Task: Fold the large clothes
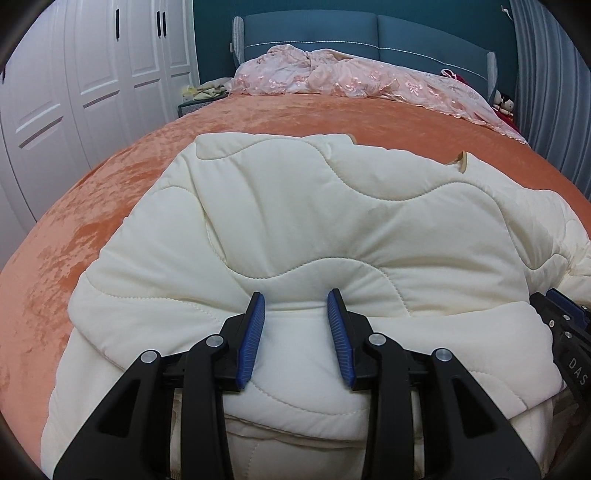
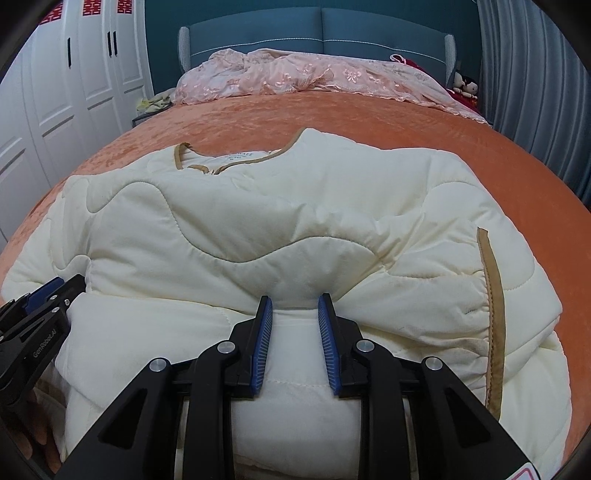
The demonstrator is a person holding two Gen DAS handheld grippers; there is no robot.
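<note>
A cream quilted jacket (image 1: 314, 221) with tan trim lies on the orange bedspread (image 1: 92, 206), collar toward the headboard. It also shows in the right wrist view (image 2: 295, 229), with a tan-edged cuff (image 2: 493, 317) at the right. My left gripper (image 1: 297, 301) is closed on a thick fold of the jacket's near hem, fabric bulging between its blue pads. My right gripper (image 2: 295, 304) pinches a thick fold of the same hem in the same way. The two grippers sit side by side; each shows at the edge of the other's view.
A pink lace quilt (image 1: 351, 79) is bunched at the blue headboard (image 1: 369, 33). White wardrobe doors (image 1: 74, 74) stand on the left, a grey curtain (image 1: 546, 74) on the right. A bedside table (image 1: 195, 101) with small items sits at the far left. The orange bedspread (image 2: 332, 114) surrounds the jacket.
</note>
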